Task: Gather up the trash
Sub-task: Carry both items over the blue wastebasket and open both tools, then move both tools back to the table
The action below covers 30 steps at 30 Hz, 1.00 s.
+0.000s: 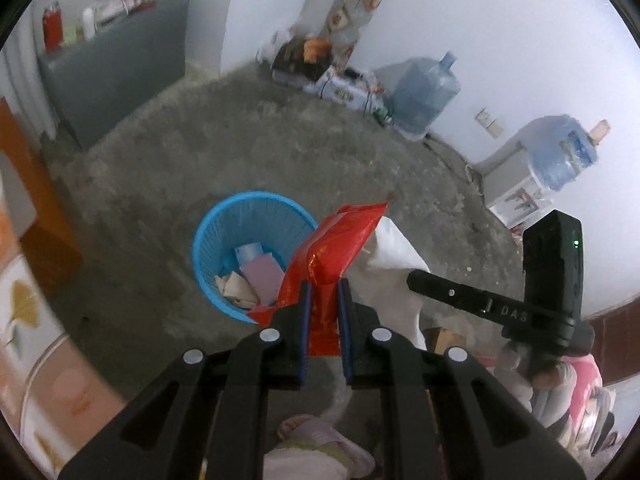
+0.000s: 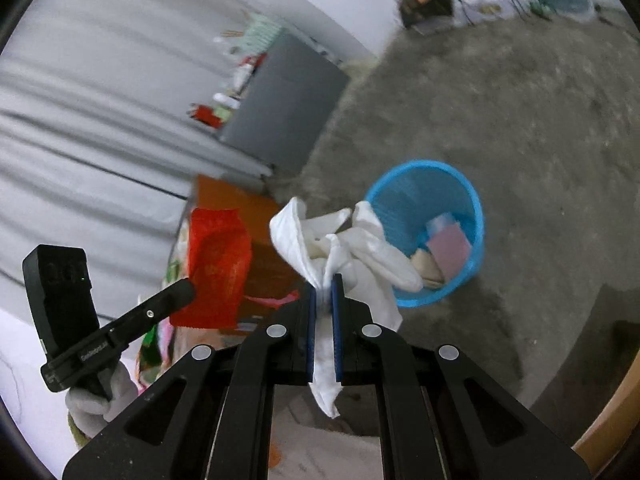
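Blue plastic bin (image 1: 224,240) sits on the concrete floor (image 1: 180,152), papers already inside. Left gripper (image 1: 324,284) clamps a red wrapper (image 1: 340,244); right gripper (image 2: 326,280) pinches a white tissue (image 2: 340,240). Neither looks squarely over the rim, so light scraps released now could flutter wide.

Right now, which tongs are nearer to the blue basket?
I cannot tell. The left tongs, shut on the red wrapper, and the right tongs, shut on the white tissue, both hang just short of the blue basket.
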Motion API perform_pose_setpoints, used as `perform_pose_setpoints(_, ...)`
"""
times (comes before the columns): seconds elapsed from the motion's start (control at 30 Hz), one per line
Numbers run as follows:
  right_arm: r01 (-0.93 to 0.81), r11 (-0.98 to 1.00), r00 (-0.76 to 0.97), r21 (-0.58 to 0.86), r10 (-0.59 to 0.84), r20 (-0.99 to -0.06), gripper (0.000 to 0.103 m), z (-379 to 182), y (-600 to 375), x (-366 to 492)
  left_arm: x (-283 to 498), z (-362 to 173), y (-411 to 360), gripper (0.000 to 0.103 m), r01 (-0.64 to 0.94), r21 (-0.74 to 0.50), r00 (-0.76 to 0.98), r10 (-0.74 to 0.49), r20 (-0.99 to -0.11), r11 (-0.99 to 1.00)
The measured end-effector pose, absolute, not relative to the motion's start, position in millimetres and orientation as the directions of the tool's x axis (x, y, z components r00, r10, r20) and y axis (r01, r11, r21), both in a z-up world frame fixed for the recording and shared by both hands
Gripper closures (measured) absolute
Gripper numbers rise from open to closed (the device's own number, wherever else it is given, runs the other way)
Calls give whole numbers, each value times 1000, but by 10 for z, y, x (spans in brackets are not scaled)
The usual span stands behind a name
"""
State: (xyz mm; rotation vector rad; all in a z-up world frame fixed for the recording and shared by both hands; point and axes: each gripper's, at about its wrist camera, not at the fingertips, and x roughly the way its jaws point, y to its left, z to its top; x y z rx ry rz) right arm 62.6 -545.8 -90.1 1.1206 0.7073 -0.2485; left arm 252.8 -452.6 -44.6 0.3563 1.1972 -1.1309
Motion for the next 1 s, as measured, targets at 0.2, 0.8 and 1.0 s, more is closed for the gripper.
perform_pose_setpoints(0.2,578,370,721,728,186,-667,97,-1361,-5738,991,2877,-981,-4938,89,796,-314,-62,-446,-893,517)
perform_pose_setpoints(0.8,597,429,700,678,136,-701,63,-1470,-5659,1049,3188,-593,-4511,61,766,-245,101,-488,-867,594)
perform_pose_setpoints(1.0,486,512,757,708,158,-634,56,-1001,-5460,875,3049,454,-3395,48,753,-229,216,-561,-799,617)
